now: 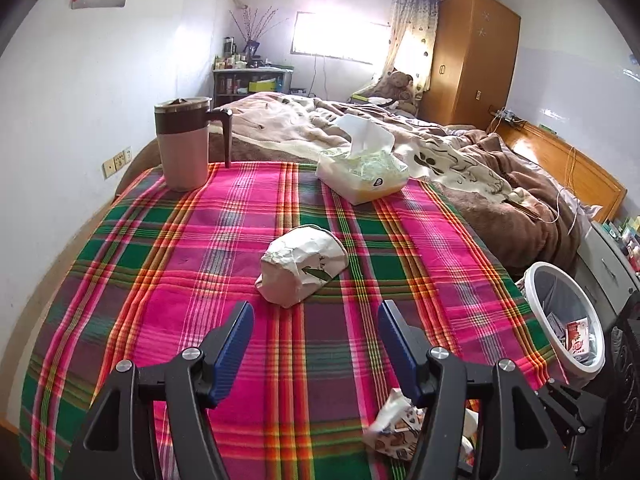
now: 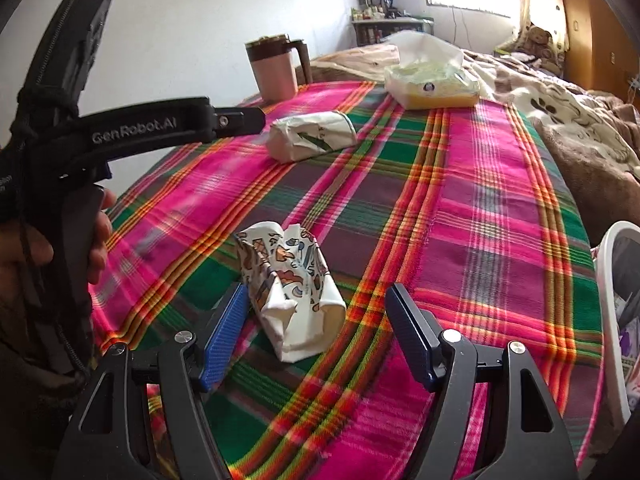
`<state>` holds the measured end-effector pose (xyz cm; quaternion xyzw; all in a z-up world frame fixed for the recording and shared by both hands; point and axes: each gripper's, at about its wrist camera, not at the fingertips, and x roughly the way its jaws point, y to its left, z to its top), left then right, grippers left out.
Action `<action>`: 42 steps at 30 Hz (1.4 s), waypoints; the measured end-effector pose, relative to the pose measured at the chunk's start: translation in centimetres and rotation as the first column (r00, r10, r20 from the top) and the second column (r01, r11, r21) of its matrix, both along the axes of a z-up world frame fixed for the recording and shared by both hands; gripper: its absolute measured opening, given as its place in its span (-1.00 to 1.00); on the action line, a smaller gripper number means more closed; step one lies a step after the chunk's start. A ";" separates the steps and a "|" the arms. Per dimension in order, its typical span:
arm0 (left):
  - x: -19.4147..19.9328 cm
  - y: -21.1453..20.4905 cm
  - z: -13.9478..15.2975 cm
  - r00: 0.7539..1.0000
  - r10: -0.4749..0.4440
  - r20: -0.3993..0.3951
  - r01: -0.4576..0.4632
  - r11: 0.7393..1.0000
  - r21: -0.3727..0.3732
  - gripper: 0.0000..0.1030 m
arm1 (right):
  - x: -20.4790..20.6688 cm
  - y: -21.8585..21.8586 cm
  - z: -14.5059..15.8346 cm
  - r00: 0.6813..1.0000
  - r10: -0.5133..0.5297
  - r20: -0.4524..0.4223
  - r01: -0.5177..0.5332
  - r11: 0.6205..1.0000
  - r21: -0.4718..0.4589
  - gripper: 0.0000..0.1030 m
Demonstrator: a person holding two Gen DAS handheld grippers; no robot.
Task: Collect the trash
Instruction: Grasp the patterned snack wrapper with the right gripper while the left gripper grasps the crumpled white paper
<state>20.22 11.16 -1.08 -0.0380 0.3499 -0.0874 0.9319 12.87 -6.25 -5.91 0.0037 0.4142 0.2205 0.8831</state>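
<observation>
A crumpled white paper cup with a green leaf print (image 1: 302,264) lies on the plaid tablecloth (image 1: 224,248), just beyond my open left gripper (image 1: 316,320). It also shows in the right wrist view (image 2: 312,136). A second crumpled paper cup with a colourful pattern (image 2: 288,292) lies between the open fingers of my right gripper (image 2: 318,308), close to the left blue pad (image 2: 226,320). That cup also shows in the left wrist view (image 1: 396,428). A white trash bin (image 1: 568,316) with wrappers inside stands off the table's right edge; its rim shows in the right wrist view (image 2: 612,312).
A pink mug with a brown lid (image 1: 186,144) and a tissue pack (image 1: 364,172) stand at the table's far edge. A bed with brown blankets (image 1: 460,160) lies beyond. The left gripper's body (image 2: 132,128) is at the left of the right wrist view.
</observation>
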 end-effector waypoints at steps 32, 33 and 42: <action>10.8 -0.9 -4.4 0.988 -0.056 -0.142 0.068 0.994 0.083 0.31 | 6.3 -4.0 -0.1 0.966 -0.250 -0.058 0.251 0.968 0.008 -0.46; 11.0 -0.9 -4.5 0.988 -0.057 -0.145 0.069 0.994 0.081 0.31 | 6.4 -4.2 -0.1 0.965 -0.254 -0.060 0.255 0.967 0.012 -0.46; 12.1 -1.9 -5.7 0.983 -0.066 -0.170 0.086 0.990 0.109 0.31 | 7.0 -4.8 -0.1 0.961 -0.269 -0.066 0.271 0.962 0.031 -0.46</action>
